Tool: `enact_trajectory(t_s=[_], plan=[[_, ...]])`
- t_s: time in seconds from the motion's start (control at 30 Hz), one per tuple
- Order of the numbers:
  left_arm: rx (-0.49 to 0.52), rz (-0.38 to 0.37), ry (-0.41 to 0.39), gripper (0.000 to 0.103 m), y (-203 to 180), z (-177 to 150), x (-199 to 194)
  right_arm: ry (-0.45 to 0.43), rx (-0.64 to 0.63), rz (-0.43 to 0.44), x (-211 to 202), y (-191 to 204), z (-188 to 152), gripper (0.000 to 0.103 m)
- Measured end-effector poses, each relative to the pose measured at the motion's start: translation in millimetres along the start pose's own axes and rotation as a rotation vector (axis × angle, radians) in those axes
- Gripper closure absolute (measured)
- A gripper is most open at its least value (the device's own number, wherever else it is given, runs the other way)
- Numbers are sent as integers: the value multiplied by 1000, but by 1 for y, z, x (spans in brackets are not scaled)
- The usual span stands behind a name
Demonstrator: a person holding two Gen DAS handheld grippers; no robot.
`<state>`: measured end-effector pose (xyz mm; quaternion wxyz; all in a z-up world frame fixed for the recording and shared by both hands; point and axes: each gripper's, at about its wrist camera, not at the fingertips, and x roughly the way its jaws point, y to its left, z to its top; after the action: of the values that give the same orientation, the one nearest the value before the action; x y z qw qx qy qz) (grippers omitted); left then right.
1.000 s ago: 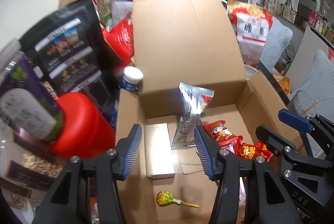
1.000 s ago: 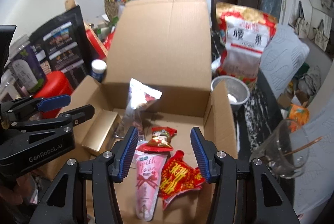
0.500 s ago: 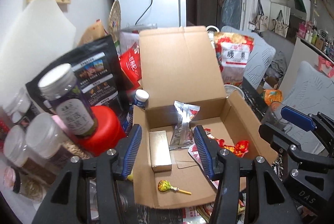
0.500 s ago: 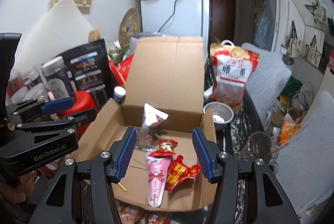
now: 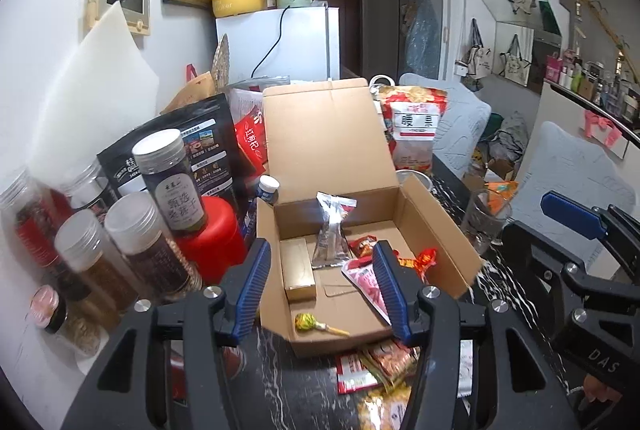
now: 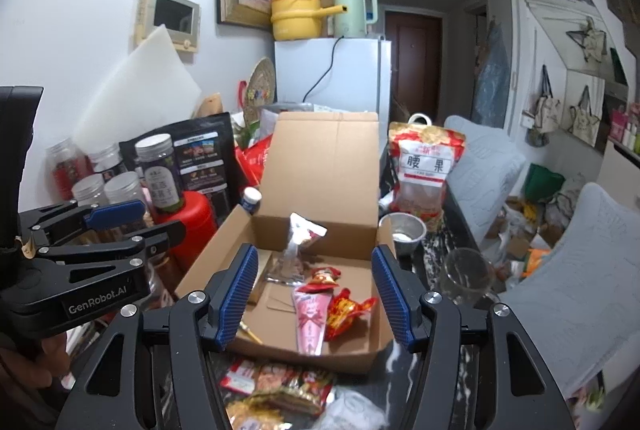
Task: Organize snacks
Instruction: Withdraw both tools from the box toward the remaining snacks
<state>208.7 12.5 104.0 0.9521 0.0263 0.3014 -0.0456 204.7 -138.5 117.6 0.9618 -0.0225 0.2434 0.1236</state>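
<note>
Cluttered dark marble table [image 5: 304,386] carries an open cardboard box [image 5: 436,230] holding a gold bar [image 5: 298,268], silver packet [image 5: 330,230], pink pouch [image 6: 309,318], red wrappers [image 6: 348,306] and lollipop [image 5: 306,322]. More snack packets [image 6: 276,386] lie before it. Both left gripper [image 5: 322,290] and right gripper [image 6: 312,296] hover empty, jaws just widening. Jars [image 5: 168,181] stand left.

Cardboard box [image 5: 436,230]: one, lid up.
Inside box: one gold bar pack [image 5: 298,270], one silver sachet [image 5: 330,234], one lollipop [image 5: 306,322], one pink cone pack [image 6: 310,318], two red wrappers [image 6: 348,308].
Clear-lidded jars [image 5: 128,242], 9 o'clock of box: five at least.
Glass [image 6: 466,272], 3 o'clock: one.
</note>
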Motion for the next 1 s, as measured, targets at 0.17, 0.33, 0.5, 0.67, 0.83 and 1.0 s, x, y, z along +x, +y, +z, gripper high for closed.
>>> enact_trajectory(t_s=[0.17,0.33,0.5,0.67,0.83,1.0], plan=[[18,-3,-42,27,-2,-18,-27,-10,3,-9,-20,5,-14,41],[30,-27,-36,27,-2,-36,-45,-17,8,-9,-40,13,-30,37],[33,-42,-31,27,-1,-54,-59,-12,5,-4,-57,22,-49,36],[34,-87,-3,27,-2,-72,-66,-1,21,2,-69,26,-67,33],[49,-116,33,27,-9,-89,-69,30,41,5,-72,27,-87,33],[37,-146,75,27,-12,-106,-64,66,70,5,-70,25,-110,33]])
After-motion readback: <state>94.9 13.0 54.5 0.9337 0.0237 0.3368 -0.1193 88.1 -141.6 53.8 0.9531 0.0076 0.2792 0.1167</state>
